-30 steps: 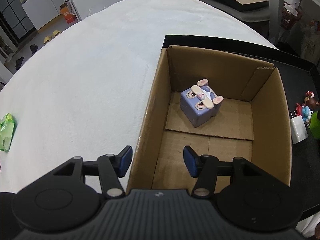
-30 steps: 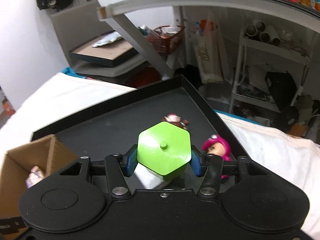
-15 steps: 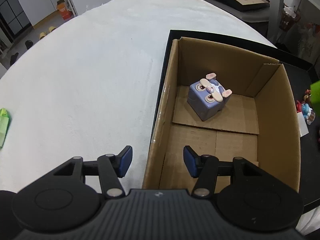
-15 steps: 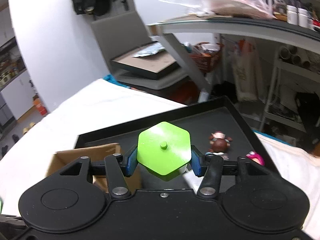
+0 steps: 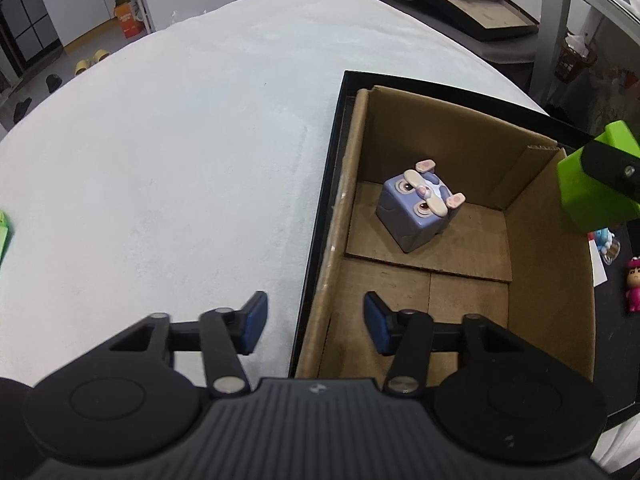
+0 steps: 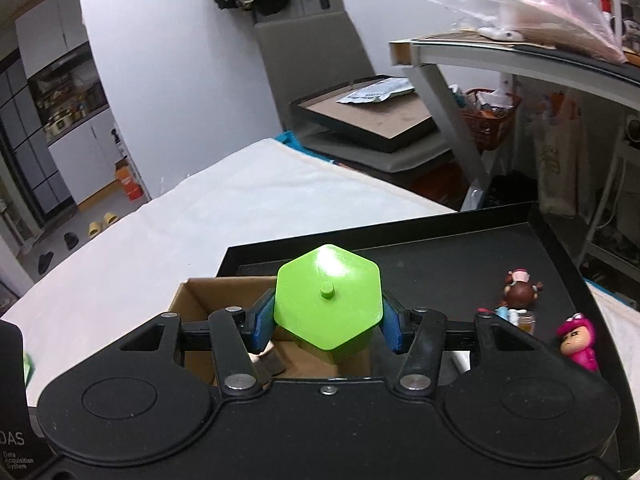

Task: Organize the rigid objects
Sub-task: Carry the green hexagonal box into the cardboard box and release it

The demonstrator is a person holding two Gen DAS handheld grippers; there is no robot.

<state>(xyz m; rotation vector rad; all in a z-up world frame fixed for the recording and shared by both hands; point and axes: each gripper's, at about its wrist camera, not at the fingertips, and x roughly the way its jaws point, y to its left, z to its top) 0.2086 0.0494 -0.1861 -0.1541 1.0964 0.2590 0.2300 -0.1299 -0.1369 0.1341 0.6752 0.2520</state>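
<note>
My right gripper (image 6: 327,326) is shut on a green hexagonal block (image 6: 327,300), held above the near edge of an open cardboard box (image 6: 200,296). In the left wrist view the same green block (image 5: 588,188) hangs over the box's right wall (image 5: 548,264). A purple cube toy with a rabbit face (image 5: 418,204) lies on the box floor. My left gripper (image 5: 314,322) is open and empty, straddling the box's near-left wall. The box stands in a black tray (image 6: 440,248).
Small figurines stand on the tray to the right of the box: a pink one (image 6: 578,342) (image 5: 634,288), a brown-haired one (image 6: 520,290) and a blue one (image 5: 606,240). A white cloth-covered table (image 5: 160,160) spreads to the left. A green item (image 5: 3,236) lies at its left edge.
My right gripper has carried the green block leftward from over the tray to above the box. The left gripper has shifted left and stayed open.
</note>
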